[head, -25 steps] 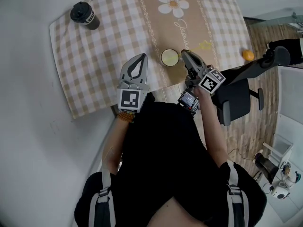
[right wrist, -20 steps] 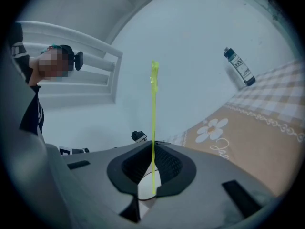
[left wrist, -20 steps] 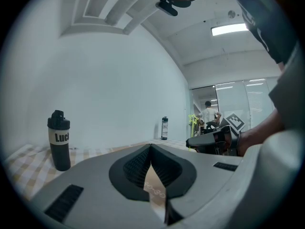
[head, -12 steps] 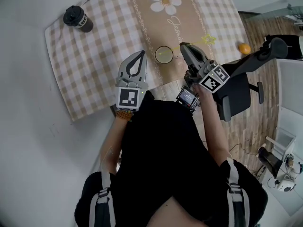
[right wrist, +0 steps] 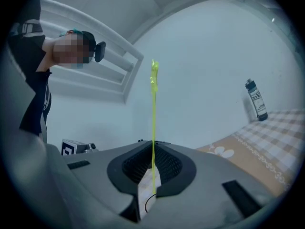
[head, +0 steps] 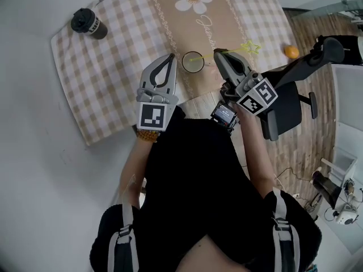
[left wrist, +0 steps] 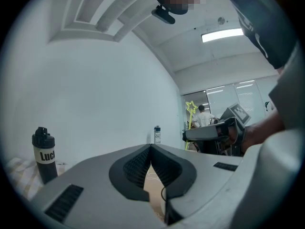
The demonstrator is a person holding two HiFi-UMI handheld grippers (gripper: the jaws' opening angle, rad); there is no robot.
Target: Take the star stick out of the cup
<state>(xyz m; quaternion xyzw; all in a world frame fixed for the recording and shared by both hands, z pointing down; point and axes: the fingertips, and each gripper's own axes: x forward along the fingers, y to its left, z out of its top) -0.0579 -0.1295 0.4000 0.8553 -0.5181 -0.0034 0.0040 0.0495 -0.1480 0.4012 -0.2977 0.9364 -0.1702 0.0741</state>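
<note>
Head view: the cup (head: 193,62) stands on the checked tablecloth (head: 113,72), near the table's edge on my side. My right gripper (head: 219,54) is just right of the cup, and its jaws are clamped on the star stick (head: 250,47). The stick runs slanted from the gripper. Its star end lies out to the right of the cup and its thin end shows over the cup's mouth. I cannot tell whether that end is clear of the rim. My left gripper (head: 169,57) is just left of the cup, apart from it, with its jaws drawn together and nothing in them. A black tumbler (head: 89,23) stands well apart from the cup, at the cloth's far left corner. An orange (head: 291,51) lies far to the cup's right, past the table edge, beside a chair (head: 283,98)

Left gripper view: the two jaws meet at their tips (left wrist: 151,147), with nothing between the pads. The black tumbler (left wrist: 43,154) is at the left. At the right I see my right gripper (left wrist: 209,133) level, with the yellow star (left wrist: 191,107) standing above it

Right gripper view: the jaws (right wrist: 153,149) are closed tight on the stick (right wrist: 153,109), which crosses the pads and rises straight up the picture, its star seen edge-on at the top
</note>
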